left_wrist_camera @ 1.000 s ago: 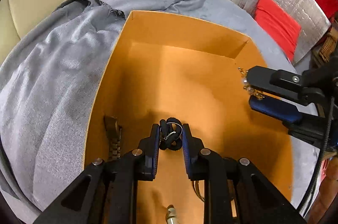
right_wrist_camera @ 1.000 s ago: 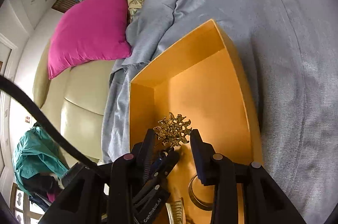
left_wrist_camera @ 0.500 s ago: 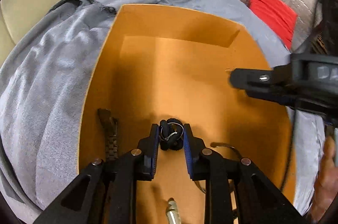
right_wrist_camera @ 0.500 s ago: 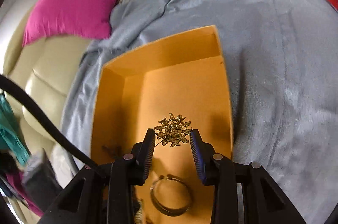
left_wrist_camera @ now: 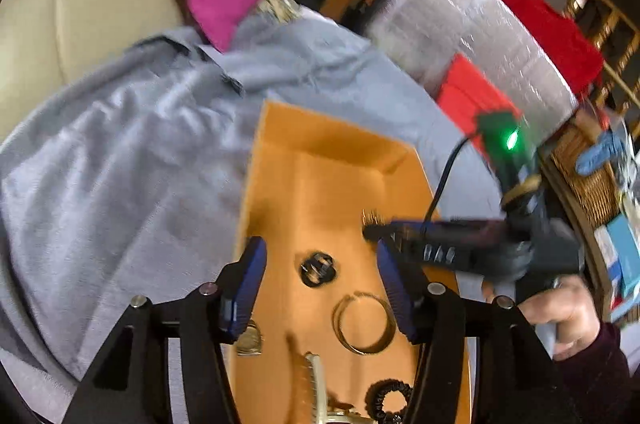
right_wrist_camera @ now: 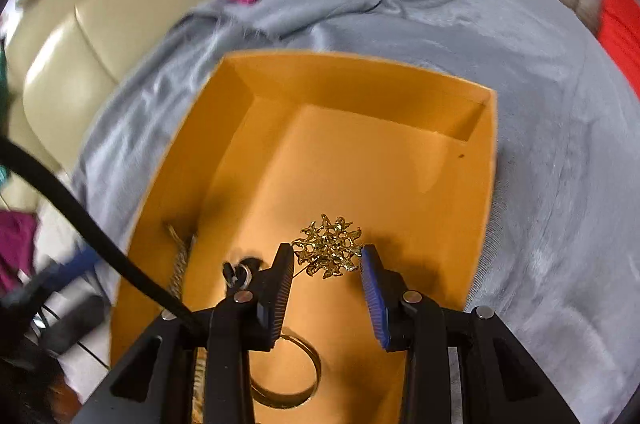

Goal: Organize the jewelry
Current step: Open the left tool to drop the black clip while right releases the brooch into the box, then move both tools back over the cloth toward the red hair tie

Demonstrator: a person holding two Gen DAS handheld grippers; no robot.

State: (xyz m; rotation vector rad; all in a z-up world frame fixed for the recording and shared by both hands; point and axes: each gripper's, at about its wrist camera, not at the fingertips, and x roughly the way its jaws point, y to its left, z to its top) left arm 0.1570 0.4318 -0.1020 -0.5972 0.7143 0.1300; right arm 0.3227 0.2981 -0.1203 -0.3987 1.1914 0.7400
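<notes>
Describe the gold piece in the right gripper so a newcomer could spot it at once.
Find the orange box on the grey cloth. Above its floor, the right gripper holds a gold filigree ornament between its fingertips. Unlike the plain round bangle lying below, it is spiky, lacy and snowflake-shaped.

Left gripper [left_wrist_camera: 318, 278] jaws opening above black knotted piece [left_wrist_camera: 317, 269] in orange box [left_wrist_camera: 320, 160].

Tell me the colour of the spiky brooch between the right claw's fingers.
Gold. The brooch shows best in the right wrist view, above the orange box.
</notes>
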